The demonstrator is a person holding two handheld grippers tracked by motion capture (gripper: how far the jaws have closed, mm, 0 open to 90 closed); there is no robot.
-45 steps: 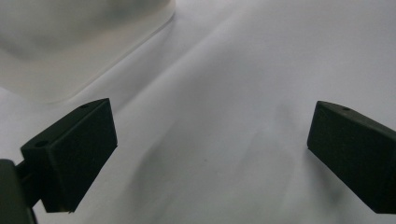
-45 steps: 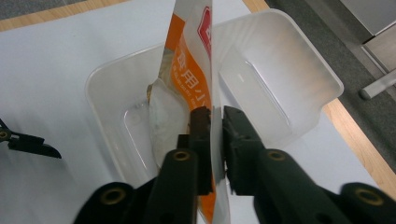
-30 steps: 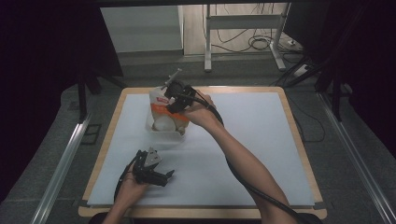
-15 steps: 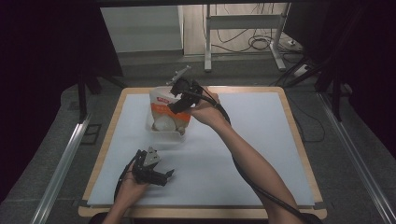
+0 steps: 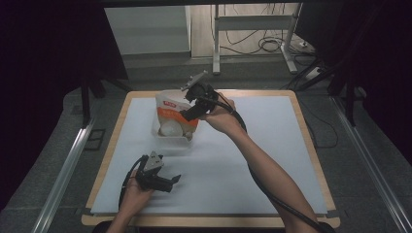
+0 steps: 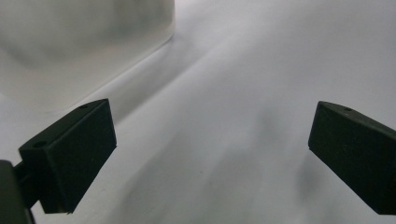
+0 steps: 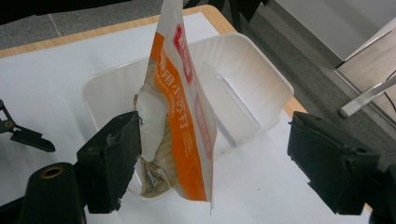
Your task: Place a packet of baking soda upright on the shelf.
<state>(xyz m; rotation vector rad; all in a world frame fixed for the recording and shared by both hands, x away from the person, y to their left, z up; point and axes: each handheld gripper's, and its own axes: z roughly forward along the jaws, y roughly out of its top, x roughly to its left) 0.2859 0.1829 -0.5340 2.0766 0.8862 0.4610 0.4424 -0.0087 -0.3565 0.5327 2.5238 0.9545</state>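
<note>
An orange and white pouch (image 5: 170,114) stands upright in a white plastic tub (image 5: 167,141) at the back left of the table. My right gripper (image 5: 187,114) hovers just right of the pouch's top. In the right gripper view the pouch (image 7: 182,116) stands between the wide-apart jaws of the right gripper (image 7: 215,158), close to the left one and far from the right one. These jaws have just been opening and do not press on it. My left gripper (image 5: 173,181) rests on the table at the front left, open with nothing between its jaws (image 6: 210,154).
White paper (image 5: 252,160) covers the wooden table top. The tub's wall (image 6: 70,42) rises at the upper left of the left gripper view. A cable trails from each gripper toward the front edge. Beyond the table are a dark floor and metal stand legs.
The right gripper's jaws have spread and let go of the pouch. The hand has drifted a little to the right, uncovering more of the pouch. The left gripper has stayed put.
</note>
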